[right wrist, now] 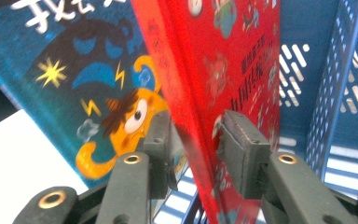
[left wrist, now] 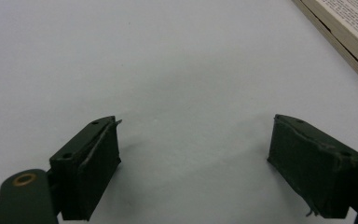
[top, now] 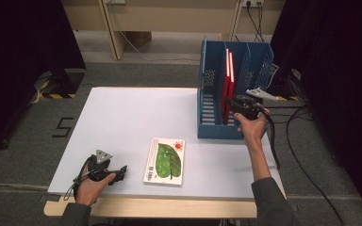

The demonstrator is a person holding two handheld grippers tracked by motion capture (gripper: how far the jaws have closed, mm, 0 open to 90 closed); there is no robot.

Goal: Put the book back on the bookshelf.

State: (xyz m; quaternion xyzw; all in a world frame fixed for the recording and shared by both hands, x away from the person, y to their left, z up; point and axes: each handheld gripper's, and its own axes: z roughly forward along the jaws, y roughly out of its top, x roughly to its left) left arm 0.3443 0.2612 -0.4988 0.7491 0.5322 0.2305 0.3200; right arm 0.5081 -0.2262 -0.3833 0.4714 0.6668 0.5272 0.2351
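Observation:
A red book (top: 228, 87) stands on edge, a little tilted, in the middle slot of the blue file rack (top: 210, 101) at the table's right rear. My right gripper (top: 233, 104) (right wrist: 198, 140) straddles the red book's (right wrist: 233, 60) near edge, with a pad against each cover, shut on it. Beside it leans a blue book (right wrist: 79, 70) with an orange cartoon face. My left gripper (top: 121, 172) (left wrist: 193, 158) rests open on the white table (top: 132, 117) at the front left, nothing between its jaws. A green-leaf picture book (top: 166, 161) lies flat just right of it, its edge (left wrist: 349, 37) close by.
The rack's perforated blue walls (right wrist: 340, 93) close in on the right of the red book. Black cables (top: 283, 141) trail off the table's right side. Dark curtains flank both sides, and a wooden bench (top: 169, 19) stands behind.

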